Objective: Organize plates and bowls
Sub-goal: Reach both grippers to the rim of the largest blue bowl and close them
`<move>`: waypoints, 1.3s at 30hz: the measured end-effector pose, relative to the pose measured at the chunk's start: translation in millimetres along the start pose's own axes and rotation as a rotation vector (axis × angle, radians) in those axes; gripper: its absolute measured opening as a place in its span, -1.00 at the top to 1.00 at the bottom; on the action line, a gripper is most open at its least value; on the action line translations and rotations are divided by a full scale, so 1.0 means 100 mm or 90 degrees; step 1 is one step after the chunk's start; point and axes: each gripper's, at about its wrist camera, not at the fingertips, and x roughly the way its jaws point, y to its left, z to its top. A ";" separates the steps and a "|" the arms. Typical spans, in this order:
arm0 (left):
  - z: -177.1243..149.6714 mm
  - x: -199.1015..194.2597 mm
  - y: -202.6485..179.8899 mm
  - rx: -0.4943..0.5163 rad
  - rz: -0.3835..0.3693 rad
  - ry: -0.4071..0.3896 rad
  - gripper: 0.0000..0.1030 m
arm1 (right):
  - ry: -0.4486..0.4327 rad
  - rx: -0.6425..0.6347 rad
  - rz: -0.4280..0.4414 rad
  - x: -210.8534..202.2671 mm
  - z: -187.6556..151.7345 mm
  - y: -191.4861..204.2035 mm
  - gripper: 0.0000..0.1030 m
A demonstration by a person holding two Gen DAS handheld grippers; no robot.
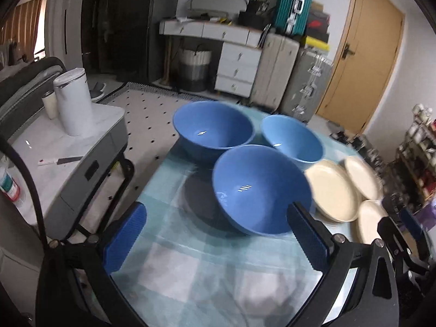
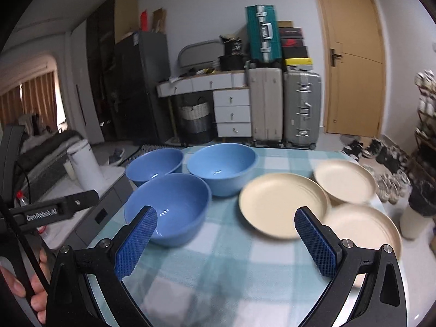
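Both grippers spread and empty above the checked tablecloth [image 2: 218, 267], no stacking begun.

Left gripper [image 1: 218, 241] faces the nearest blue bowl [image 1: 259, 190]; right gripper [image 2: 227, 241] sits between that bowl and the cream plates [image 2: 283, 207]. Judged next: straddle a rim, then pinch.

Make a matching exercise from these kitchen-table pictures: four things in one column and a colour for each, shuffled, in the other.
Things:
1. nearest bowl
2. nearest plate
3. tablecloth
4. door

Colours:
A. cream
B. yellow-brown
C. blue
D. pale teal and white check

Pairs: 1-C, 2-A, 3-D, 4-B
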 end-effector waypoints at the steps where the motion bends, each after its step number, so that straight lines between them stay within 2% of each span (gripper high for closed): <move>1: 0.05 0.11 -0.02 0.015 0.009 0.009 -1.00 | 0.017 -0.007 0.010 0.13 0.05 0.06 -0.99; 5: 0.24 0.51 -0.07 0.035 0.044 0.038 -0.96 | 0.099 -0.005 0.039 0.73 0.17 0.23 -0.99; 8: 0.32 0.69 -0.03 0.015 0.007 0.076 -0.96 | 0.149 0.030 0.043 1.05 0.18 0.22 -0.96; 10: 0.32 0.83 0.00 0.008 0.010 0.095 -0.96 | 0.181 0.049 0.044 1.24 0.18 0.22 -0.85; 12: 0.29 0.94 0.02 0.000 0.001 0.113 -0.96 | 0.214 0.056 0.046 1.40 0.18 0.22 -0.59; 15: 0.29 1.10 0.06 -0.011 -0.020 0.129 -0.95 | 0.263 0.061 0.049 1.59 0.09 0.19 -0.53; 16: 0.28 1.13 0.06 -0.011 -0.010 0.129 -0.94 | 0.270 0.066 0.047 1.63 0.08 0.18 -0.53; 18: 0.28 1.17 0.05 -0.021 -0.024 0.141 -0.64 | 0.285 0.073 0.033 1.69 0.05 0.19 -0.53; 20: 0.28 1.17 0.03 -0.036 -0.057 0.151 -0.64 | 0.300 0.074 0.021 1.73 0.00 0.18 -0.50; 21: 0.29 1.18 0.02 -0.037 -0.058 0.154 -0.64 | 0.301 0.076 0.016 1.75 -0.01 0.16 -0.39; 25: 0.30 1.19 -0.02 -0.033 -0.041 0.152 -0.61 | 0.323 0.104 0.030 1.86 -0.06 0.07 -0.25; 27: 0.29 1.21 -0.01 -0.035 -0.040 0.159 -0.39 | 0.340 0.129 0.034 1.92 -0.09 0.03 -0.07; 29: 0.27 1.26 0.00 -0.036 -0.031 0.175 -0.23 | 0.349 0.141 0.043 1.96 -0.10 0.00 -0.05; 32: 0.23 1.31 0.01 -0.045 -0.038 0.193 -0.22 | 0.341 0.128 0.036 1.98 -0.08 0.00 0.01; 33: 0.21 1.32 0.01 -0.047 -0.038 0.194 -0.19 | 0.341 0.124 0.032 1.98 -0.08 0.00 0.10; 36: 0.19 1.36 0.00 -0.045 -0.036 0.209 0.11 | 0.362 0.119 0.036 2.03 -0.09 0.00 0.20; 39: 0.17 1.38 0.00 -0.051 -0.029 0.214 0.13 | 0.380 0.126 0.062 2.08 -0.12 0.02 0.31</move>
